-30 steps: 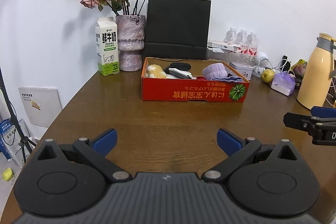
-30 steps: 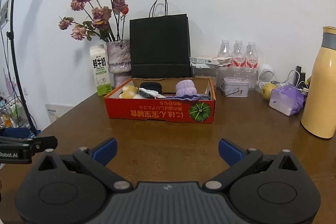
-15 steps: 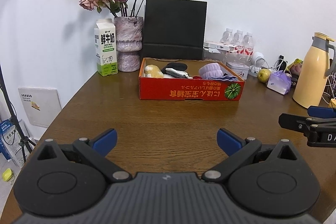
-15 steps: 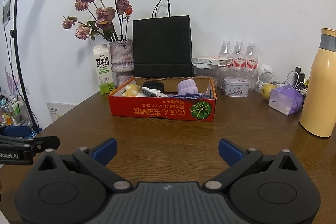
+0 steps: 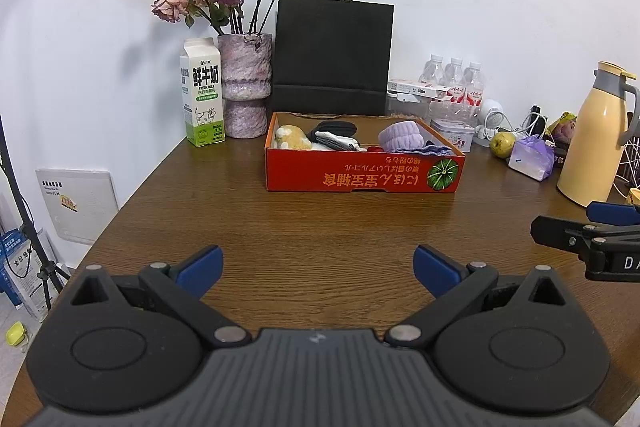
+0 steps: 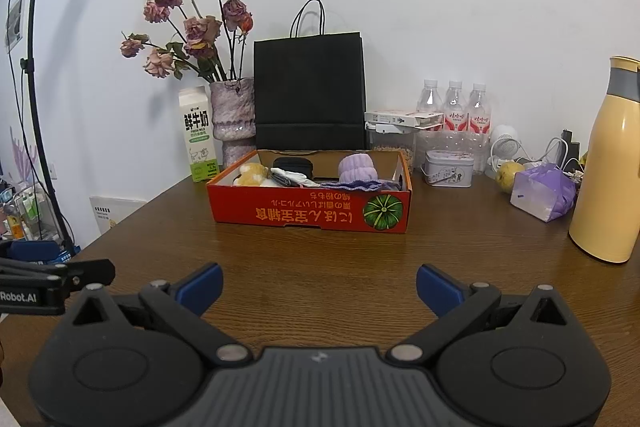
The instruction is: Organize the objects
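A red cardboard box [image 5: 360,179] [image 6: 308,213] sits mid-table and holds a yellow plush toy [image 5: 292,138], a black item [image 5: 334,127], rolled socks [image 5: 338,142] and a purple knitted roll [image 5: 402,139] [image 6: 358,167]. My left gripper [image 5: 318,269] is open and empty, well short of the box over bare wood. My right gripper [image 6: 318,287] is open and empty too, beside the left one; its tip shows at the right edge of the left wrist view [image 5: 580,235].
Behind the box stand a milk carton [image 5: 202,93], a vase of dried roses [image 5: 244,85], a black paper bag [image 5: 332,55] and water bottles [image 6: 454,115]. At the right are a tin [image 6: 448,169], a pear [image 6: 509,175], a purple bag [image 6: 544,197] and a yellow thermos [image 6: 608,163].
Both grippers have drawn back and slightly up from the box, which looks smaller now. Both stay open and empty.
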A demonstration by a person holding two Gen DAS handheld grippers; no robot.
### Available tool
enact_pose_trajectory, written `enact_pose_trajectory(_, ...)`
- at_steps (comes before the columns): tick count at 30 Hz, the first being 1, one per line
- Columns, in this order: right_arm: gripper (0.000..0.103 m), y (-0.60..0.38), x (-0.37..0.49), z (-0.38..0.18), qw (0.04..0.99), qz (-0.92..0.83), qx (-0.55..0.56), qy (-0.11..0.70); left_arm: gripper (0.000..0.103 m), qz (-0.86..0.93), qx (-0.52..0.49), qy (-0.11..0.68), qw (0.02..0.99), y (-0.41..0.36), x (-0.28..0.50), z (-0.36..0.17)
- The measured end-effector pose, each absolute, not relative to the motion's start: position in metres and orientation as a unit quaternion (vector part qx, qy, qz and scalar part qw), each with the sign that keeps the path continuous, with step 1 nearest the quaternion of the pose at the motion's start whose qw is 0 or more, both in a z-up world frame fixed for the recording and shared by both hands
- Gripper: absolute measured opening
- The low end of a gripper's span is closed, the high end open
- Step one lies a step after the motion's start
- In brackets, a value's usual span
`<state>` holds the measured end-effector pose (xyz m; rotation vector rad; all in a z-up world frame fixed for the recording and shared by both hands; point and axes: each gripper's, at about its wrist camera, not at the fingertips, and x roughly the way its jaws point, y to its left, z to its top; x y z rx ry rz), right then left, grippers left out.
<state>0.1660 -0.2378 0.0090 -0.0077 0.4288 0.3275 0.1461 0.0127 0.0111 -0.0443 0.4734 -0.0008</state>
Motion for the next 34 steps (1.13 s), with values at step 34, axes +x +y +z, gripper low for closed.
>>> enact_pose_trajectory(34,0.103,-0.2366,0.1613,0.0104,0.963,0.164,-0.010,0.215,0.103,-0.005,-0.026,0.242,0.970,0.0114,0.1458,0.0138)
